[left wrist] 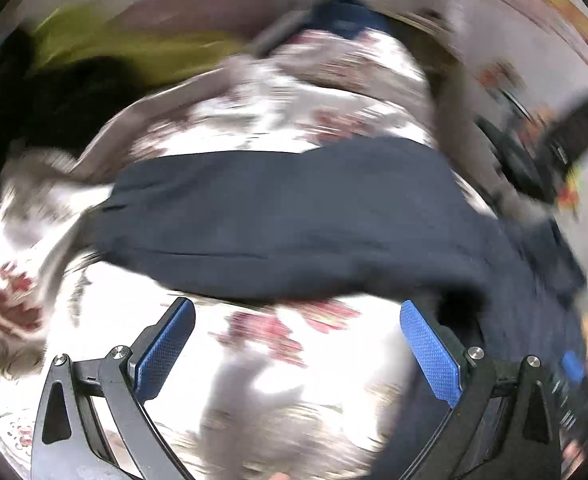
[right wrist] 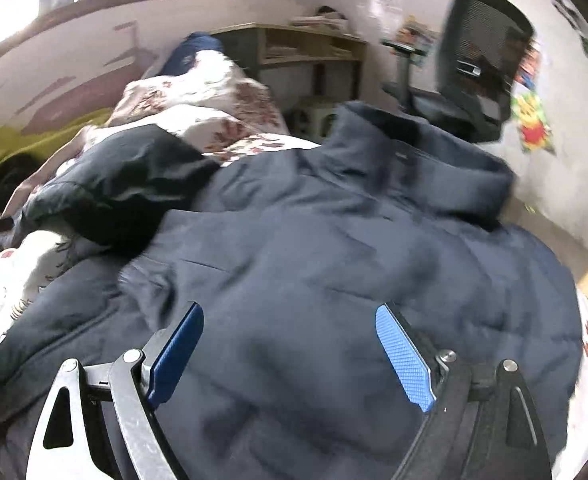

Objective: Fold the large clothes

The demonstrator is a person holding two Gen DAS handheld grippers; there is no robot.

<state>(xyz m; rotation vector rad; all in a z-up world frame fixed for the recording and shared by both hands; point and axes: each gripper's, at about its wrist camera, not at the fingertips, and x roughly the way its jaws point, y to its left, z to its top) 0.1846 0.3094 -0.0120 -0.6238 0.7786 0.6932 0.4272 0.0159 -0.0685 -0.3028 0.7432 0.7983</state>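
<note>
Right wrist view is showing the right gripper (right wrist: 290, 354) hanging over the body of a dark navy padded jacket (right wrist: 333, 248), its blue pads (right wrist: 405, 356) spread wide with nothing pinched between them. My guess is that the person is keeping it spread so as to come down on a fresh edge for the next fold. The jacket is lying across the near part of a bed with a floral bedspread (right wrist: 230, 100), covering most of it towards the right-hand edge. Its collar (right wrist: 421, 152) is standing up at the far side, and one sleeve (right wrist: 122, 192) is lying bent across towards the left, so the folding looks barely under way. Beyond the bed a wooden shelf unit (right wrist: 313, 48) and a black mesh office chair (right wrist: 481, 52) are standing against the wall.

From the left wrist, badly smeared by motion, the left gripper (left wrist: 294, 352) is hovering with its jaws likewise parted and empty, over bare bedspread just short of the jacket's near edge, where a long dark band of the garment is stretching across. Farther off, a yellow-green cloth (left wrist: 106, 48) is lying near the far left corner of the bed.
</note>
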